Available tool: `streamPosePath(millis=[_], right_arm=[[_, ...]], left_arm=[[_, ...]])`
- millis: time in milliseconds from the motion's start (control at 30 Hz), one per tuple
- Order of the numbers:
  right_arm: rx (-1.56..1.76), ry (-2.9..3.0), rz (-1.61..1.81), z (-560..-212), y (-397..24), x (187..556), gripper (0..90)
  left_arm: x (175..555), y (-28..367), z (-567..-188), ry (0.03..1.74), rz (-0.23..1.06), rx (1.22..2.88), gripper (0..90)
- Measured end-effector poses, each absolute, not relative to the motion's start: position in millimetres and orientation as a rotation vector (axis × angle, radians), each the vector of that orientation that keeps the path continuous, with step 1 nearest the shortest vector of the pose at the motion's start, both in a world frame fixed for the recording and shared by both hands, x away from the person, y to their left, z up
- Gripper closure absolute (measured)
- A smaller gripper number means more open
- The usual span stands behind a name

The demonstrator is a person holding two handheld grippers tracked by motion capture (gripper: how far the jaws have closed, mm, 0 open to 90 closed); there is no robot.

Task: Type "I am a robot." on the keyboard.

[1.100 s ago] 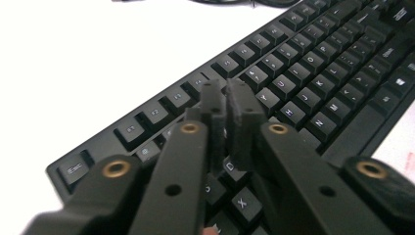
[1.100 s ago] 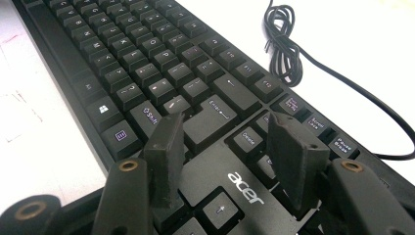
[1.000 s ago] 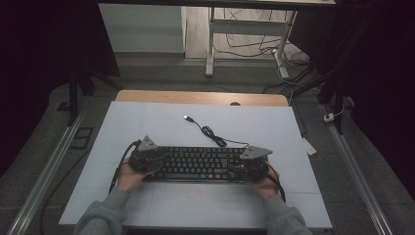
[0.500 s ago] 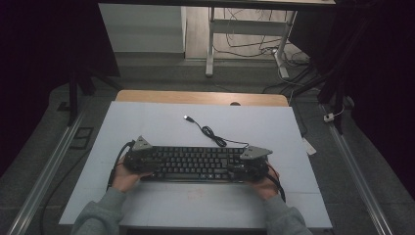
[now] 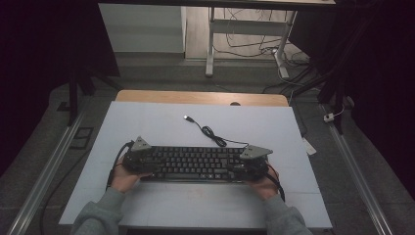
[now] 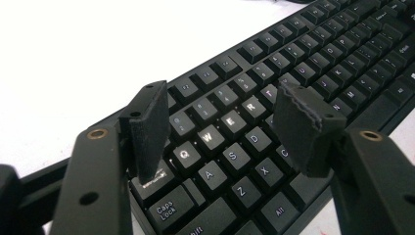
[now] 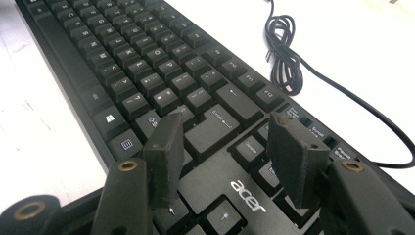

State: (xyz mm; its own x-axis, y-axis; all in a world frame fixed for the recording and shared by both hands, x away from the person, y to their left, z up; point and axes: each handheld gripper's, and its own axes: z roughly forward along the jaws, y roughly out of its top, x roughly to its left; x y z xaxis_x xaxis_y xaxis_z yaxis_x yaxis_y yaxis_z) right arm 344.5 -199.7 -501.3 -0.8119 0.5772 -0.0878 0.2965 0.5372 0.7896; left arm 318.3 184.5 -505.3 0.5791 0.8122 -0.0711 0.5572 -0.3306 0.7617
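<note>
- The keyboard (image 5: pixel 195 164) lies flat on the white table (image 5: pixel 147 117), near the person's edge, with its long side going left to right.
- The left gripper (image 6: pixel 222 129) hangs over the left end of the keyboard. Its jaws stand apart and have just been opening. Only keys like Q, W and A sit under the gap. The pads do not press on anything, so it holds nothing.
- The right gripper (image 7: pixel 222 156) hangs over the right end, by the big Enter key. Its jaws stand apart too, and nothing is squeezed between them.
- One hand is at each end, likely because the keyboard is long. Two ends are easier to steer than one.
- The cord (image 5: pixel 210 132) runs off the back of the keyboard, with a small coil in it. Its plug lies free on the table, well apart from the grippers.
- I think the keyboard has just been set where it should go, and both hands are letting go.
</note>
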Motion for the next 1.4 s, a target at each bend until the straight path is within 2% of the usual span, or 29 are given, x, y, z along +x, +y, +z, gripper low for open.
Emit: streamPosePath(millis=[367, 533, 900, 1400], right_arm=[[0.744, 2.455, 1.23, -495.2, -180.6, 348.7, 51.4], [0.738, 2.461, 1.239, -491.9, -167.6, 350.0, 57.3], [0.631, 2.569, 1.216, -492.2, -135.0, 355.1, 88.6], [0.629, 2.616, 1.115, -505.8, -93.4, 372.4, 89.6]], left_arm=[[319.1, 182.7, -507.0, 1.087, 0.417, 2.048, 35.6], [317.9, 182.3, -506.8, 1.082, 0.422, 2.051, 35.1], [318.2, 184.9, -508.2, 1.09, 0.43, 2.049, 34.8], [318.1, 184.8, -508.0, 1.089, 0.432, 2.042, 34.7]])
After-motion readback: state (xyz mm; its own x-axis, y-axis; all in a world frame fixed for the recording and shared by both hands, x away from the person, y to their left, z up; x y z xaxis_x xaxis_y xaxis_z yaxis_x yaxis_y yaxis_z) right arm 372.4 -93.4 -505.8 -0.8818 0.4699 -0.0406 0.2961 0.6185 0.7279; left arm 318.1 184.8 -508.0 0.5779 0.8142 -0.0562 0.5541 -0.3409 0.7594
